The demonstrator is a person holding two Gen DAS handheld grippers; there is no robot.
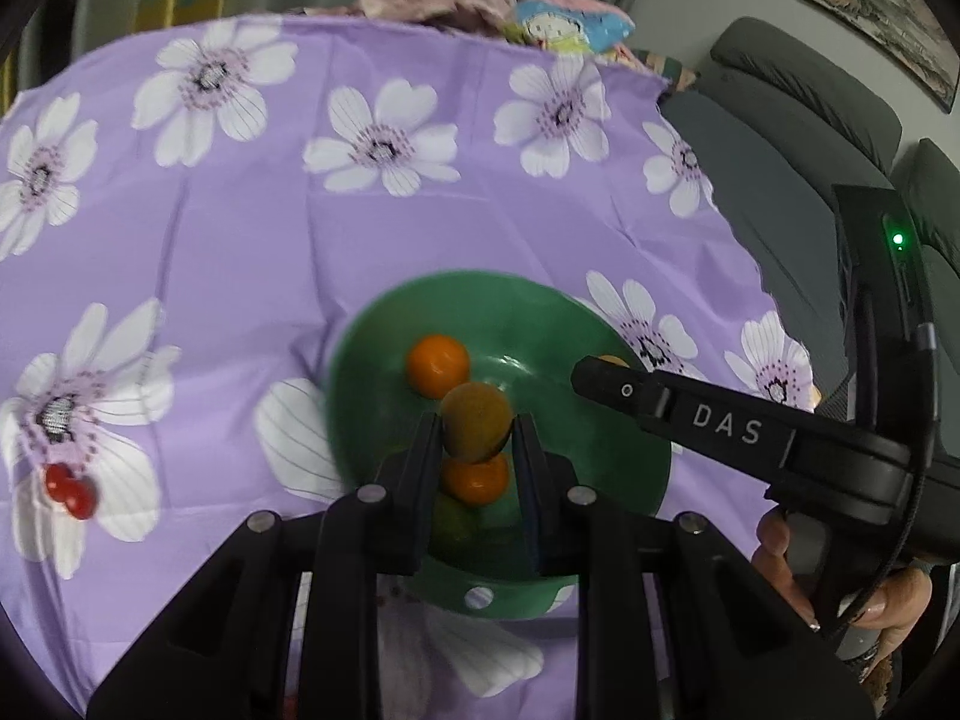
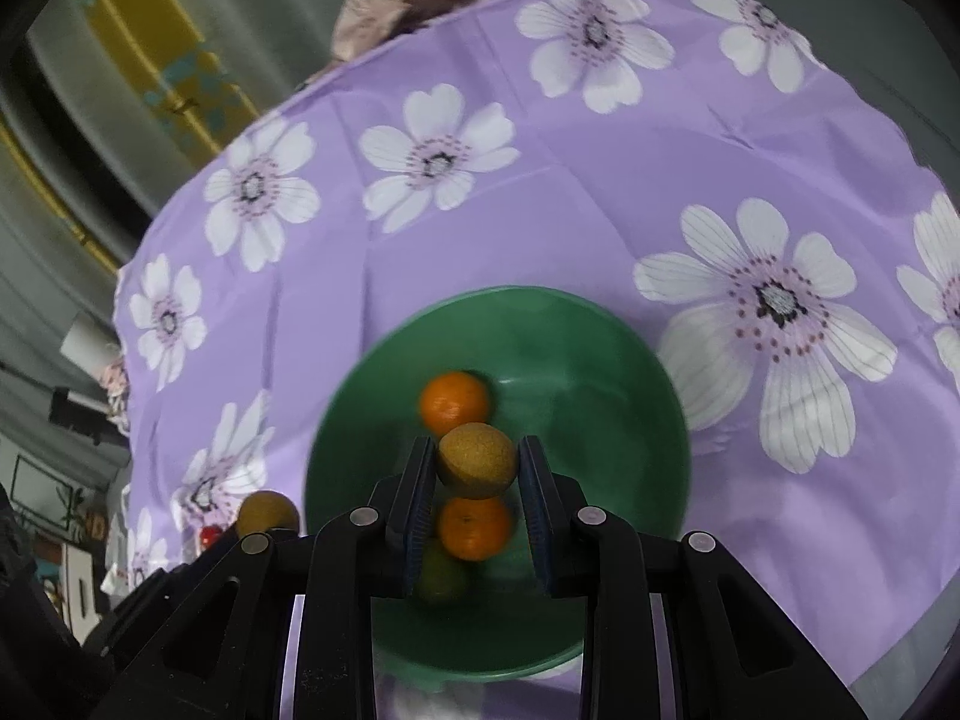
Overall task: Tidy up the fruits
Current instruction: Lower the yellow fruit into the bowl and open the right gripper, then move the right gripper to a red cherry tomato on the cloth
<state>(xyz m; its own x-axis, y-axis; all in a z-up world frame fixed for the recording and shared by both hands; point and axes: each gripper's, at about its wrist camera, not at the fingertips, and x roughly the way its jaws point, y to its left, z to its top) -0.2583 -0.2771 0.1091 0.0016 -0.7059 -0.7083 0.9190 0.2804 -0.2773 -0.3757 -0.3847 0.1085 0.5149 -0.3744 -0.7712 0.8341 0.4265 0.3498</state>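
Note:
A green bowl (image 1: 540,324) stands on the purple flowered cloth and holds two oranges (image 1: 437,365) (image 1: 474,480) and a greenish fruit (image 1: 453,522). My left gripper (image 1: 476,426) is shut on a brownish round fruit (image 1: 477,429) above the bowl. My right gripper (image 1: 591,373) reaches over the bowl's right rim, and a yellowish fruit (image 1: 612,359) peeks from its tip. In the right wrist view my right gripper (image 2: 477,450) is shut on a brownish round fruit (image 2: 477,462) over the bowl (image 2: 570,348), above the oranges (image 2: 454,402). The left gripper's fruit (image 2: 267,513) shows at lower left.
Two small red fruits (image 1: 69,489) lie on the cloth (image 1: 240,240) to the left of the bowl. Crumpled fabric and a cartoon cushion (image 1: 558,24) sit beyond the table's far edge. A grey sofa (image 1: 780,120) stands to the right. A hand (image 1: 888,600) holds the right gripper's handle.

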